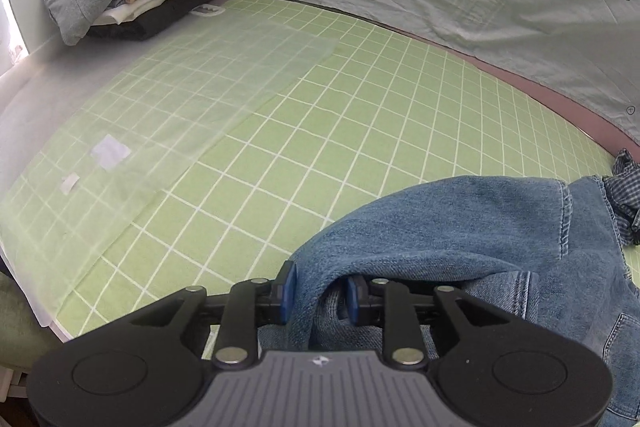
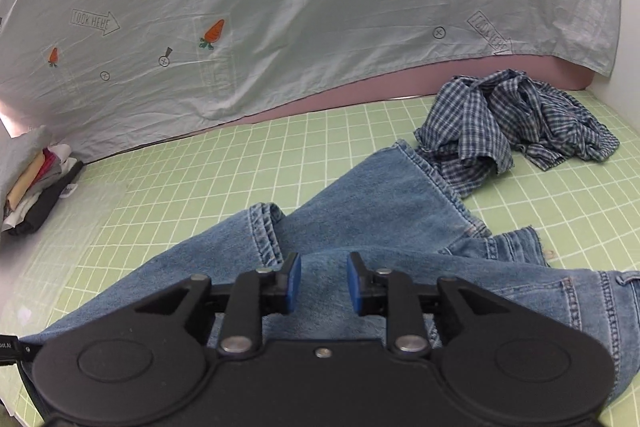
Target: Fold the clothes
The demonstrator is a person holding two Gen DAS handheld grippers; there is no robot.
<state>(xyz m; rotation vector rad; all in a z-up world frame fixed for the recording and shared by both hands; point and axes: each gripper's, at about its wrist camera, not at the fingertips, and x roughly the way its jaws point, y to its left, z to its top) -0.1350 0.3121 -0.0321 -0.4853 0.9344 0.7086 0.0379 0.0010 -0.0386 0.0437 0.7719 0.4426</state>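
Denim jeans (image 2: 360,195) lie crumpled on the green grid sheet (image 1: 280,131), legs running away from both grippers.
A denim fold is seen between the parted fingers of the left gripper (image 1: 319,293), though a firm hold cannot be told; the right gripper (image 2: 323,285) is held open and empty just above the cloth.

Each gripper (image 1: 319,293) (image 2: 323,283): black linkage arms, silver pivot screws, blue pads (image 2: 295,282); left housing grey, ribbed.
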